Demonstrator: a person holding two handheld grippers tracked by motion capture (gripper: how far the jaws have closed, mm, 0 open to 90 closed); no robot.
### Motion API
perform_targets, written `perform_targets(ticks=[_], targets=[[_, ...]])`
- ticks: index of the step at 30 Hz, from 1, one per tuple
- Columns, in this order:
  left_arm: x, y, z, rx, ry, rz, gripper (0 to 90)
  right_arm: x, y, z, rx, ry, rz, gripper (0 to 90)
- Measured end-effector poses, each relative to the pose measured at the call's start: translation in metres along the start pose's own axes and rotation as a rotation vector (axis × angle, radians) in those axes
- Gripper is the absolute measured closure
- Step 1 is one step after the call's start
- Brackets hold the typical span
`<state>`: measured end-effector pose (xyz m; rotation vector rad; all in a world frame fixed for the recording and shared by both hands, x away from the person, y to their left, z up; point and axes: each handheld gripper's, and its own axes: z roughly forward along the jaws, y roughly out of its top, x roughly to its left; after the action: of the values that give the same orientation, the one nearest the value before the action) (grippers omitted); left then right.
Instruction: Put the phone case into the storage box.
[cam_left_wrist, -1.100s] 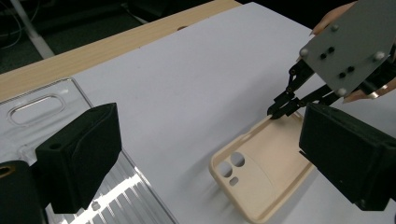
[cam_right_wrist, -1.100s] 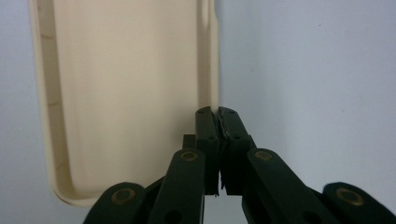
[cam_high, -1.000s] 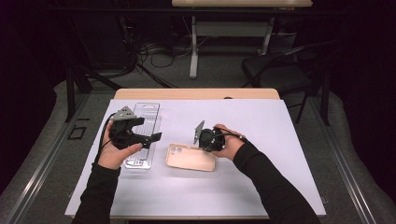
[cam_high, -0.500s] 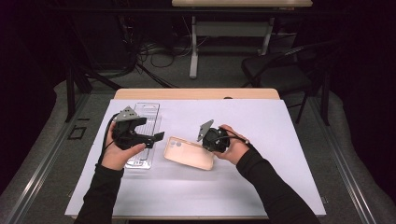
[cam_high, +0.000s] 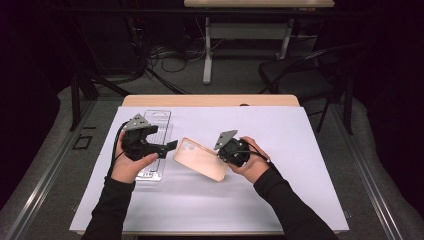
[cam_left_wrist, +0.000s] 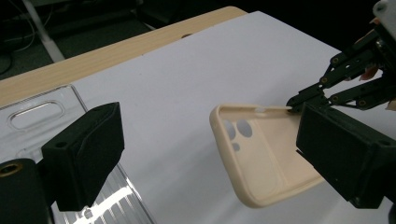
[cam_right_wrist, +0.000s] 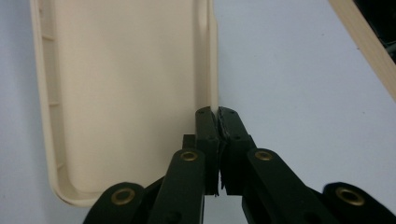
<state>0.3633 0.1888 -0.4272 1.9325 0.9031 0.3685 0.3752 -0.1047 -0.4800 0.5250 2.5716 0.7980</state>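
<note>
1. Holding the phone case (cam_high: 199, 158) by one side wall, your right gripper (cam_right_wrist: 217, 112) is clamped on it, lifted and tilted over the white table (cam_high: 300, 150).
2. Your left gripper (cam_high: 170, 146) waits with jaws apart beside the case's camera end, above the clear tray (cam_high: 159, 120).
3. Next, I think you bring the free end between those jaws and close gently.

We see the right gripper (cam_high: 226, 153) holding a beige phone case (cam_high: 198, 157) tilted above the white surface (cam_high: 300, 150). The left gripper (cam_high: 172, 145) points at its near end, over a clear plastic tray (cam_high: 159, 120).
</note>
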Motion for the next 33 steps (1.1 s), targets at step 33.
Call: perform_targets(ticks=[33], targets=[[-0.024, 0.001, 0.017, -0.014, -0.041, -0.070, 15.2, 0.015, -0.022, -0.016, -0.314, -0.276, 0.410, 88.5]])
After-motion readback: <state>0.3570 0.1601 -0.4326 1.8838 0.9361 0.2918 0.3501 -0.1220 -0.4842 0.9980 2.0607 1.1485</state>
